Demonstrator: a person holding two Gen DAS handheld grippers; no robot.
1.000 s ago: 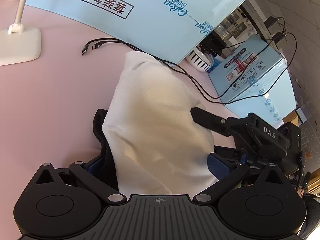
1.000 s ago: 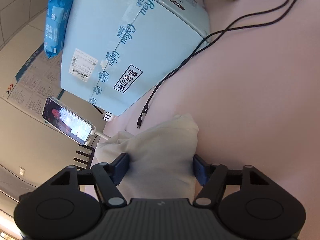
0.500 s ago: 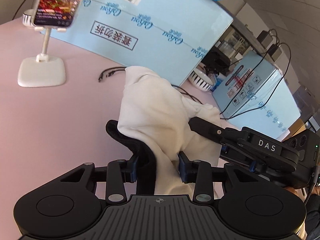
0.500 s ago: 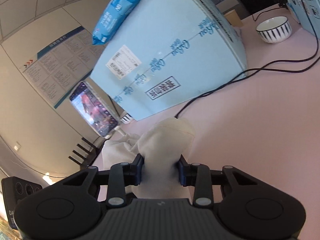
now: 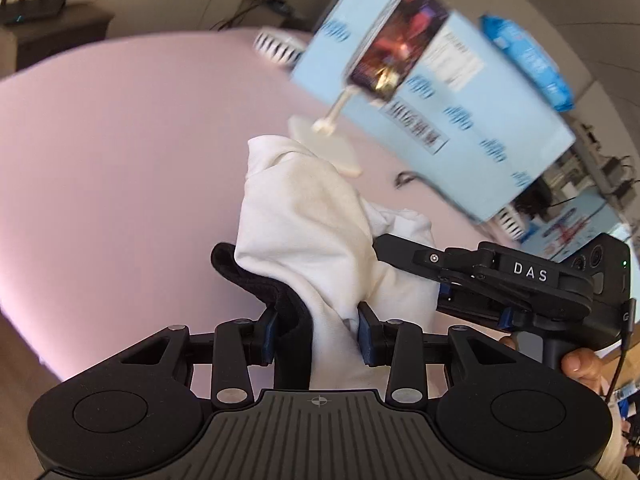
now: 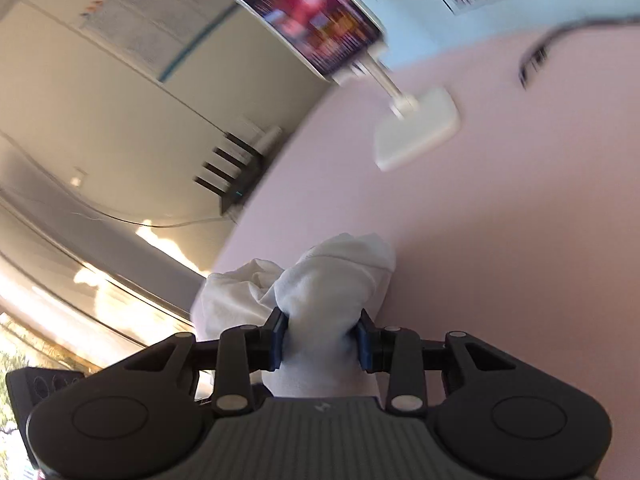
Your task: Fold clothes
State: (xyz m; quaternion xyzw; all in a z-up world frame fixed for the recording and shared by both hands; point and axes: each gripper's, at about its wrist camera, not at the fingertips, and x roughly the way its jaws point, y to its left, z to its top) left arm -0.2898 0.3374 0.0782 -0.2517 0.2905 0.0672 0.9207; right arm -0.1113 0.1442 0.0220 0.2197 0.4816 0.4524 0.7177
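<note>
While both views are motion-blurred, the layout reads fine. Pink table (image 5: 100,152) fills most of each frame. Light blue box (image 5: 472,120) stands at its far side, a blue pack (image 5: 528,60) on top of it. A second printed box (image 5: 568,228) sits further right, partly hidden.

White garment (image 5: 312,232) is bunched and lifted off the table, held between both grippers. It carries a black trim piece (image 5: 264,284) along its left edge in the left view.

Left gripper (image 5: 316,336): jaws closed on the garment, trim and white fabric both pinched between the blue pads. Right gripper (image 6: 320,338): jaws closed on a wad of the same garment (image 6: 332,280); the rest of the cloth spills out to its left. In the left view the right gripper (image 5: 460,276) comes in from the right, one finger lying against the cloth, a thumb showing on its handle.

Phone (image 5: 396,56) on a white stand (image 5: 328,140) sits on the table beyond the garment, in front of the blue box, screen lit. Stand base (image 6: 416,132) is well apart from the cloth in the right view.

Black cable (image 5: 424,184) lies on the table near the box. Striped bowl (image 5: 276,46) sits at the far edge, left of the box.
</note>
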